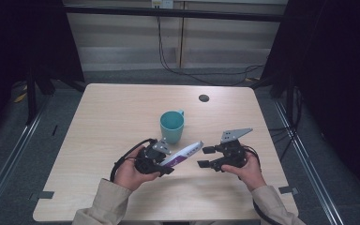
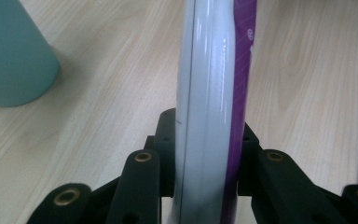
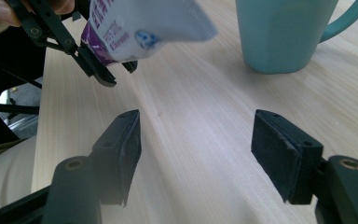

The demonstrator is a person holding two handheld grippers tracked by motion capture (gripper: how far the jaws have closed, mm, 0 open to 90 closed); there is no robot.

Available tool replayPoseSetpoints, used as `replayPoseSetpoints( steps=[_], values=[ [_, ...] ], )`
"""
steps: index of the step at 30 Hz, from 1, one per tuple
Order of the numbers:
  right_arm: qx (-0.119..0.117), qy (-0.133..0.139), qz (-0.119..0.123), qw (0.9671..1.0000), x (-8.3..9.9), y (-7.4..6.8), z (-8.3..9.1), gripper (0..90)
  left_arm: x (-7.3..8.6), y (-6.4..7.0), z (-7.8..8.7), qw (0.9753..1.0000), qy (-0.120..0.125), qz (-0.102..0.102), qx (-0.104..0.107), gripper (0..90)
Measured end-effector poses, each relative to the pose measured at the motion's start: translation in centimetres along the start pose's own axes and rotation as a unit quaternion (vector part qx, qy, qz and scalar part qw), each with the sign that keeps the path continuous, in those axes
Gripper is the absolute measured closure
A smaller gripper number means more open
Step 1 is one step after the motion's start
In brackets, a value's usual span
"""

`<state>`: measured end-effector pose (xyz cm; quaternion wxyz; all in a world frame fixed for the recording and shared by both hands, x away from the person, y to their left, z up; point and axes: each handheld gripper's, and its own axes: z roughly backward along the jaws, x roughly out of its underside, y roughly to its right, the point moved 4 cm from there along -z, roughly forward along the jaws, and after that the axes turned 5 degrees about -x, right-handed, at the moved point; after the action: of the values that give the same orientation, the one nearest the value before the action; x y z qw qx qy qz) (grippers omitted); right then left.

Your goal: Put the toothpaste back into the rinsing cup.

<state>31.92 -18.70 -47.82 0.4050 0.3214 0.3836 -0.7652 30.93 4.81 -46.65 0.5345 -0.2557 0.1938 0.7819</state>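
— Left gripper (image 1: 165,165) of mine is clamped on the white and purple soft plastic tube (image 1: 183,153), held above the wooden table (image 1: 98,140) beside the teal ceramic mug (image 1: 172,125).

— How will it handle?

— Light, squashy, slick, I'd judge; grip the crimped end. My right gripper (image 1: 206,157) stands spread and empty nearby, with bare tabletop all around it.

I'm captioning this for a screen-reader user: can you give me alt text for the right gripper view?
The right gripper stands open above the wooden table, nothing between its black jaws. Beyond it, the left gripper grips a white and purple tube, and a teal mug stands at upper right.
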Motion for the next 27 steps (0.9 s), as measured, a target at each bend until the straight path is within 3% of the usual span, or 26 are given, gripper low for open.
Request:
replayPoseSetpoints(
  steps=[3,11,23,27],
  values=[
    [-0.010,0.010,-0.003,0.9999,0.0,-0.2,-0.2,33.2,0.0,-0.1,-0.1,0.9998,0.015,0.013,0.004,70.9],
    [-0.025,0.024,-0.003,0.9994,-0.5,-0.8,-0.8,34.7,-0.1,-0.1,-0.3,0.9993,0.028,0.024,0.006,70.9],
    [-0.044,0.041,0.002,0.9982,-1.9,-1.5,-1.7,41.3,-0.7,0.1,-0.6,0.9991,0.033,0.025,0.007,70.8],
    [-0.051,0.060,-0.005,0.9969,-2.3,-1.5,-1.6,46.3,-0.8,0.2,-0.9,0.9988,0.035,0.033,0.007,70.7]
  ],
)
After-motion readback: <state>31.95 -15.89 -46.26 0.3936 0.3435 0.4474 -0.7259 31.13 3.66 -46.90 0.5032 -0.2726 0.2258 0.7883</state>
